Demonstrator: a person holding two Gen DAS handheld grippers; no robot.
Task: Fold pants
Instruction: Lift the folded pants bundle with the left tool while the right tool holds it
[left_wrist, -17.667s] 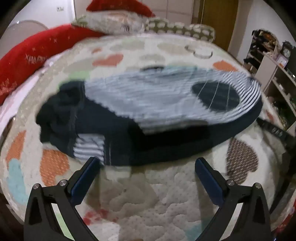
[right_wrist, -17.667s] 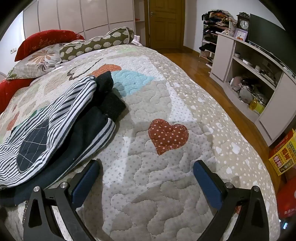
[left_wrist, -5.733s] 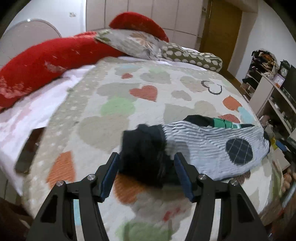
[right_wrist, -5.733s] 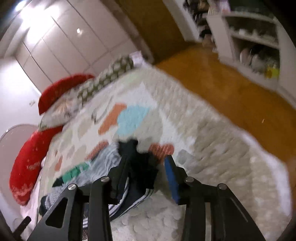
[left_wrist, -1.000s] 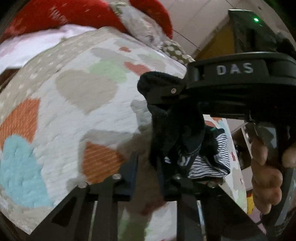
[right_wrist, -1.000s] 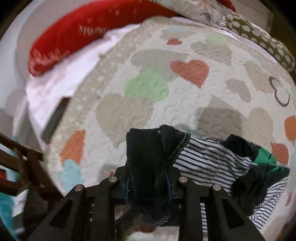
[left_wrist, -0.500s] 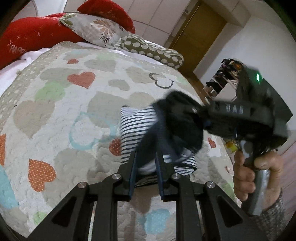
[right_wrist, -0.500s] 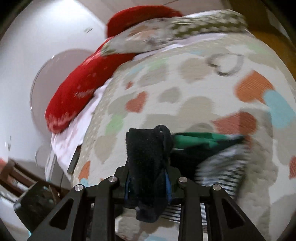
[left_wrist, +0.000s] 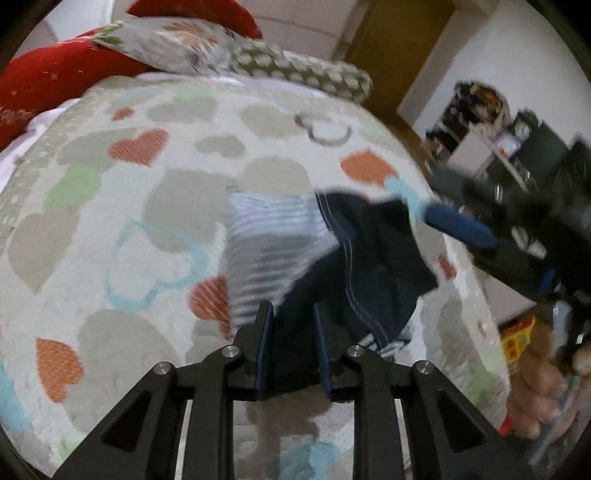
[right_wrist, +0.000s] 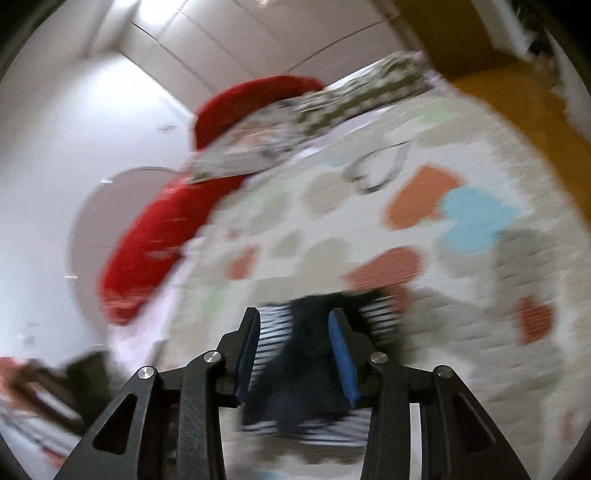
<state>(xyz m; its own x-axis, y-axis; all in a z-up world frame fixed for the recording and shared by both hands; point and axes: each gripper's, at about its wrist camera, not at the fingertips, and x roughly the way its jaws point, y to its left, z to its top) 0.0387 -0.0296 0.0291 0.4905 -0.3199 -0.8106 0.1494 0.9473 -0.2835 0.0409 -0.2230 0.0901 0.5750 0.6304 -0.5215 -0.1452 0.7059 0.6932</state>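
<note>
Now, by label:

Pants (left_wrist: 332, 258): navy with a striped panel, bunched in a partial fold on the quilt (left_wrist: 110, 229), toward the edge of the bed nearest the camera and its right side; blurred in both views, so exact layering hard to read.

Left gripper (left_wrist: 290, 328): jaws clenched on a dark navy edge of the pants, cloth filling the gap between the blue pads.

Right gripper (right_wrist: 295, 339): seen from its own camera with jaws partly parted around dark and striped cloth; heavy blur, so cannot tell whether gripping or already letting go. Seen from the left wrist view at the right side of the bed, one blue finger (left_wrist: 458, 223) reaching in over the navy fabric.

Step in hand: judged as laying one end of the pants over the other to finish a fold.

Doing it well: keep both held corners level and lower together; line the navy edge up with the striped edge beneath before release; lay flat rather than drop, to avoid a trapped bunch in the middle; let go only once cloth rests on the quilt.

Risk: uneven pull from one side likely to skew the fold.

Surroundings: red pillow (left_wrist: 55, 77) and patterned pillow (left_wrist: 303, 70) at the head of the bed, well apart from the pants.
</note>
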